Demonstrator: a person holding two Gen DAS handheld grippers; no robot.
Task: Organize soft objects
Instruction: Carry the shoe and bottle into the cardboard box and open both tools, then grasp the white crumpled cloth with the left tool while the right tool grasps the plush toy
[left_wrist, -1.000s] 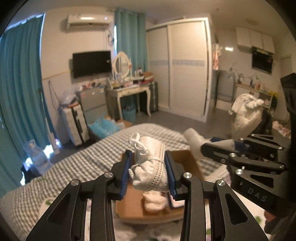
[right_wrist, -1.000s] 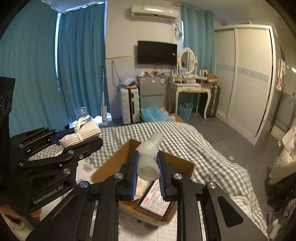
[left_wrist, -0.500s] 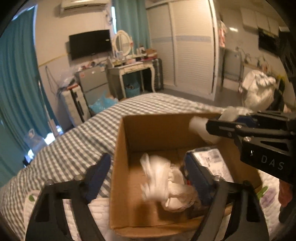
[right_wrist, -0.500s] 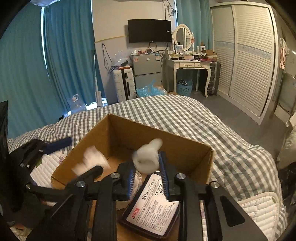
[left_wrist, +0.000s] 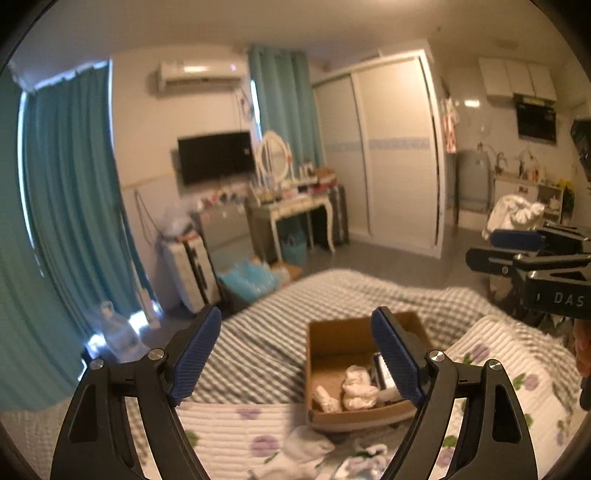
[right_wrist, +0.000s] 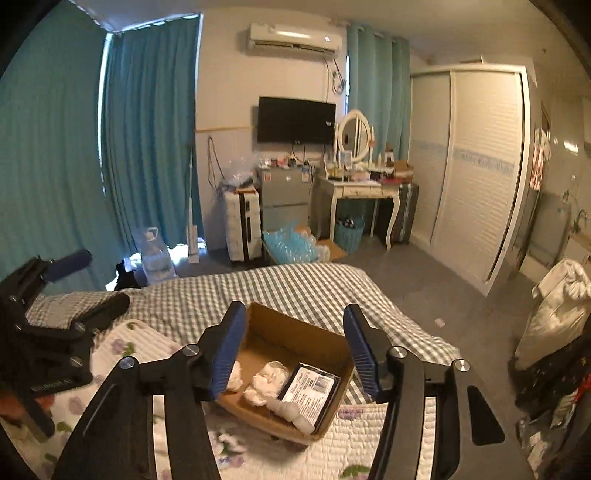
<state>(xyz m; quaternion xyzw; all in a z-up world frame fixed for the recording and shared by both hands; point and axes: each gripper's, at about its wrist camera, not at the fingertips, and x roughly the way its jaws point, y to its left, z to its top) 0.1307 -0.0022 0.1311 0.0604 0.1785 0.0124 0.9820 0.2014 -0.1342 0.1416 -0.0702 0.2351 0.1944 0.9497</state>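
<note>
A brown cardboard box (left_wrist: 325, 334) sits on the bed; it also shows in the right wrist view (right_wrist: 295, 332). White soft bundles (left_wrist: 356, 386) lie inside it, seen too in the right wrist view (right_wrist: 267, 376), beside a dark tissue pack (right_wrist: 310, 391) and a white roll (right_wrist: 290, 410). My left gripper (left_wrist: 295, 354) is open and empty, raised above and before the box. My right gripper (right_wrist: 293, 345) is open and empty above the box. More white soft items (left_wrist: 303, 452) lie on the quilt in front of the box.
The bed has a grey checked sheet (right_wrist: 295, 288) and a floral quilt (right_wrist: 369, 435). Beyond it stand teal curtains (right_wrist: 147, 140), a white suitcase (right_wrist: 240, 225), a dressing table (right_wrist: 362, 184) and a white wardrobe (right_wrist: 476, 170). A white bag (right_wrist: 557, 310) stands at the right.
Both grippers opened and dropped their loads into the box: the left let go of the white bundle, the right of the white roll. Both then rose and pulled back from the box.
</note>
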